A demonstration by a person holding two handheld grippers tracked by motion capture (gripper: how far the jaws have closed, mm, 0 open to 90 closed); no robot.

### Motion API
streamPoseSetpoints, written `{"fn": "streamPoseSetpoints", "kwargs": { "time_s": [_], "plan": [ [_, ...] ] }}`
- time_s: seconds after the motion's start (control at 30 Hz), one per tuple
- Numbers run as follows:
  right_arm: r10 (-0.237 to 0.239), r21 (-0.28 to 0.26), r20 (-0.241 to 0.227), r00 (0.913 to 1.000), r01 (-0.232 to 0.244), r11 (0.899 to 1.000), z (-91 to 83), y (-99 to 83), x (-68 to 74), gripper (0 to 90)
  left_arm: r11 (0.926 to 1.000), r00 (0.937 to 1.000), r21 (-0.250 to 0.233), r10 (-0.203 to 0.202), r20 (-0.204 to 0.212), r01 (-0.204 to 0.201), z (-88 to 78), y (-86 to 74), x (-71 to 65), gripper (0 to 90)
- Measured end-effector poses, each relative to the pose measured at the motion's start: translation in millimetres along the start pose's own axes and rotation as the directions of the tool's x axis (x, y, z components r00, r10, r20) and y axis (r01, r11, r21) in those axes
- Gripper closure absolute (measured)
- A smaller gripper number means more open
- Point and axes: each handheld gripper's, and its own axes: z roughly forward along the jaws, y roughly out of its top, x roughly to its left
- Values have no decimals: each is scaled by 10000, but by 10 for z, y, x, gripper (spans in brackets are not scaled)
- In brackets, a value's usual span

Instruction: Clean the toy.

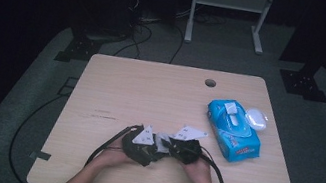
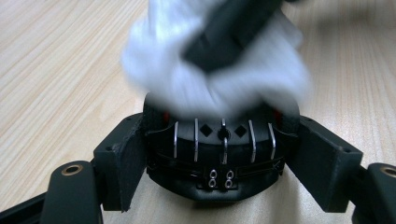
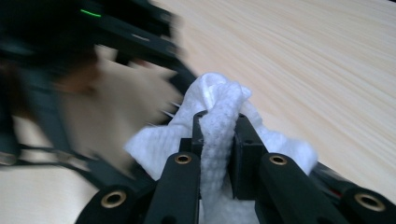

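Left gripper (image 2: 219,154) clamps black device (image 2: 219,140) | right gripper (image 3: 217,135) pinches white wipe (image 3: 219,121) | we judge hard rubbing could dislodge the device.

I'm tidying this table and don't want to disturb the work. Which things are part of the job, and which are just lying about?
In use:
- white wipe, pinched in the right gripper
- black object, clamped in the left gripper, being wiped

Lying about:
- blue wipes pack
- white case

White crumpled wipe (image 3: 219,121), pressed onto black round device (image 2: 219,154), above the table's near edge
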Motion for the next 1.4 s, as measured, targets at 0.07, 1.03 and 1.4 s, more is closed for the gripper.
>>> {"fn": "streamPoseSetpoints", "kwargs": {
  "time_s": [0.07,1.03,1.4],
  "plan": [
    [-307,52,-284,9991,309,9995,40,33,77,813,10000,10000,-4,12,-20,-12,-1,2,-4,244],
    [-180,60,835,9963,176,9998,15,56,-34,818,9998,9997,-45,214,144,-213,13,33,-50,244],
    [-347,58,590,9977,344,9994,69,68,72,816,9992,9991,137,382,157,-385,29,38,-60,244]
  ]
}}
